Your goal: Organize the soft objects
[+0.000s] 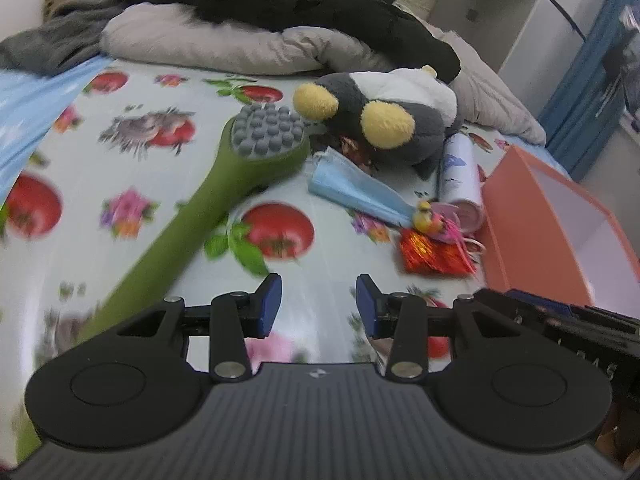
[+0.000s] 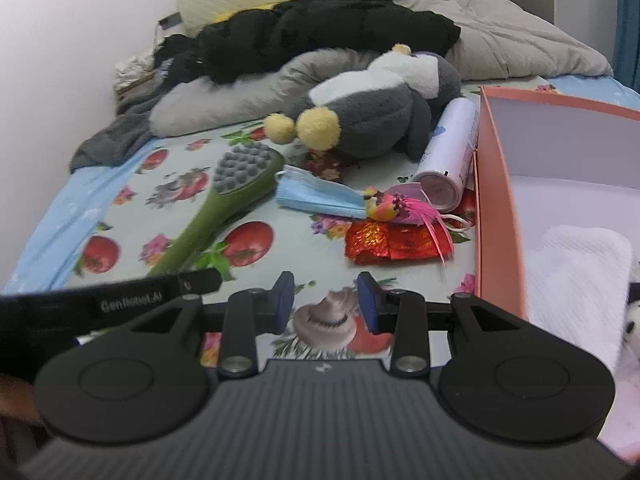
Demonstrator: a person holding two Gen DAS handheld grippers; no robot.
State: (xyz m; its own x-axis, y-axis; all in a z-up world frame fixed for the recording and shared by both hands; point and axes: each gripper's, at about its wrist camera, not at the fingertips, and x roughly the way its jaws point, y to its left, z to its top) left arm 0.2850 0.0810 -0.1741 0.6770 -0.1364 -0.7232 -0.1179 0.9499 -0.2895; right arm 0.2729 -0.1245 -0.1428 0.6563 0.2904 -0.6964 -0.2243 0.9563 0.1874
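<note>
left gripper [image 1: 318, 300] fingers apart, right gripper [image 2: 326, 302] likewise

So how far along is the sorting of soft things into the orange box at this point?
Early. Done: a white cloth already lies in the orange box. In hand: nothing; the left gripper and right gripper are both open and empty. Left: the plush penguin and blue face mask lie on the bed outside the box.

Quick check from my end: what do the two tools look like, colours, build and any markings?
Both match: the left tool and right tool have matte black linkage arms with silver pivot pins, two round black discs, blue fingertip pads and a ribbed dark grey body with a small white logo. White "GenRobot.AI" lettering marks the left unit.
</note>
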